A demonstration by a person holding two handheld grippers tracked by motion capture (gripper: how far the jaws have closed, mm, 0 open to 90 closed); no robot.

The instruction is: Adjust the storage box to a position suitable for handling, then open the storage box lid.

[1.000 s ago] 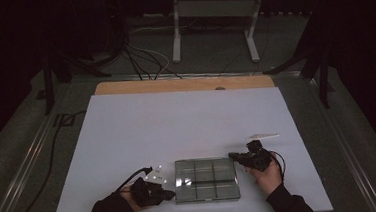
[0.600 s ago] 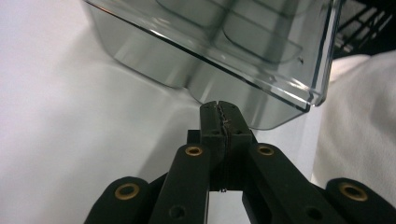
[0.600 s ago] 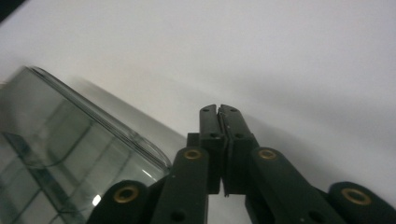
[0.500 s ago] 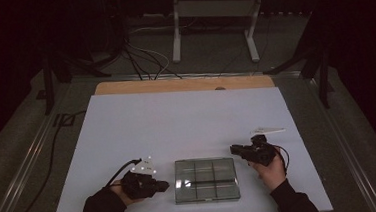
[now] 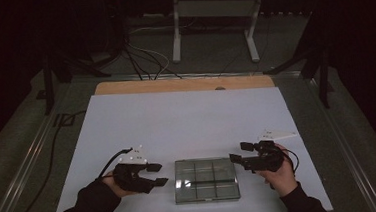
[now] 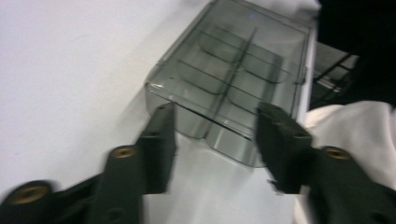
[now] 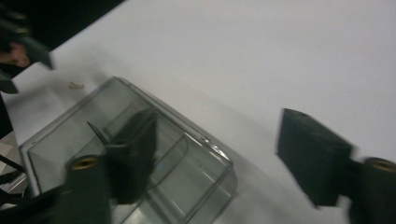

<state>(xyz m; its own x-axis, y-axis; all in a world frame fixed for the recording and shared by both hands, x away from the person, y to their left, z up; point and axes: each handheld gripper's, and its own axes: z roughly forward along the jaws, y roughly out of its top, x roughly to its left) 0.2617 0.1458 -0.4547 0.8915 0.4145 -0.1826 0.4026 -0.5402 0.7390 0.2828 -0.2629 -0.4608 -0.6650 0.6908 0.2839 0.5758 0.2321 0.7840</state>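
Two hand-held grippers, left and right, are held either side of clear box on tabletop; jaws just opened, nothing gripped.

Two hand-held grippers, left gripper and right gripper, both black with blocky jaws and brass-coloured screws. Pale three-cornered plate atop each, thin black cable trailing. Dark long sleeves.

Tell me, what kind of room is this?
Probably a lab or recording studio, not a home. A white-covered table sits in a dark room, cables trail over the floor behind it, and a metal stand is there. A clear divided box lies on the table.
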